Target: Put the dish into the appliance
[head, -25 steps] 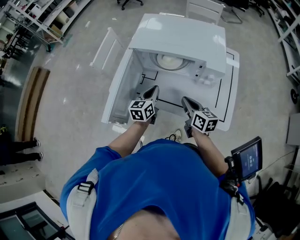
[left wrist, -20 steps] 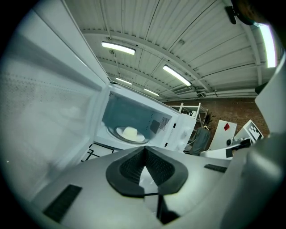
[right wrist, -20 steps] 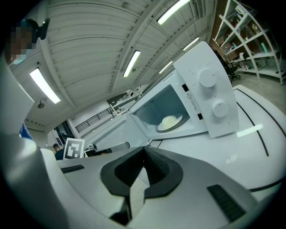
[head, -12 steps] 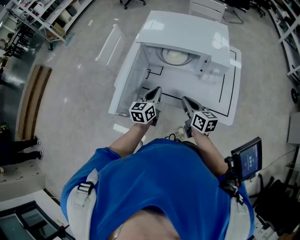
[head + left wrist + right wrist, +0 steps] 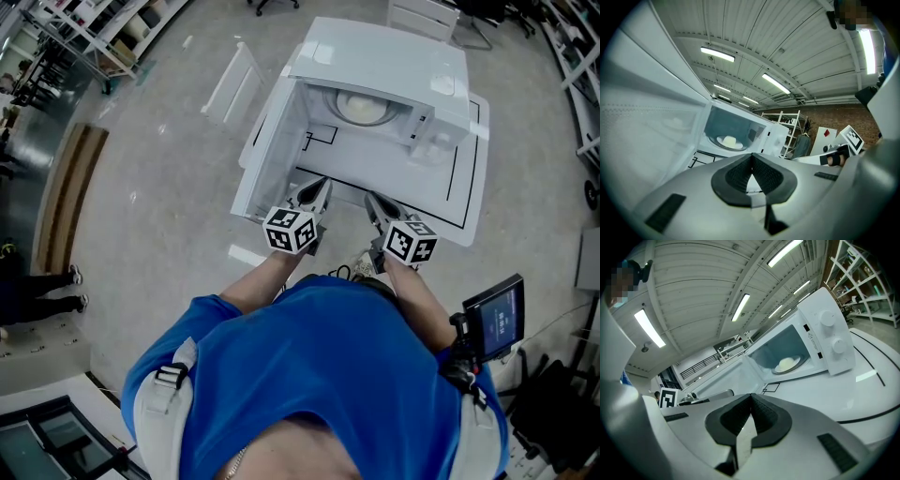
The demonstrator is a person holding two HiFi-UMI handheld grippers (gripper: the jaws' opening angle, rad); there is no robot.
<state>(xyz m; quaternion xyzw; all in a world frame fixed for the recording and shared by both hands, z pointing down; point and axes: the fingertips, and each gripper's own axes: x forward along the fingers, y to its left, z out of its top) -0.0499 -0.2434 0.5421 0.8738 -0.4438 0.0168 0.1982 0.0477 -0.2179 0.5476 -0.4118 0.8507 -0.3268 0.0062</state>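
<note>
The white microwave [image 5: 384,70] stands on a white table [image 5: 469,187] with its door [image 5: 272,141] swung open to the left. Inside, on the turntable, sits a pale dish [image 5: 361,108] with a rounded white lump on it. The dish [image 5: 729,140] appears in the left gripper view, and the dish [image 5: 787,364] in the right gripper view too. My left gripper [image 5: 316,190] and right gripper [image 5: 375,200] hover side by side at the table's near edge, well short of the microwave. Both have their jaws shut with nothing between them.
Black lines mark the tabletop [image 5: 450,169]. Two knobs [image 5: 829,331] sit on the microwave's right panel. A white panel [image 5: 230,84] stands on the floor at left, beside a wooden bench [image 5: 66,206]. Shelving racks [image 5: 84,37] line the far left. A small screen [image 5: 494,316] hangs by my right hip.
Both grippers have drawn back from the microwave's opening to the table's near edge. The table and microwave have slid up the head view. The dish stays inside.
</note>
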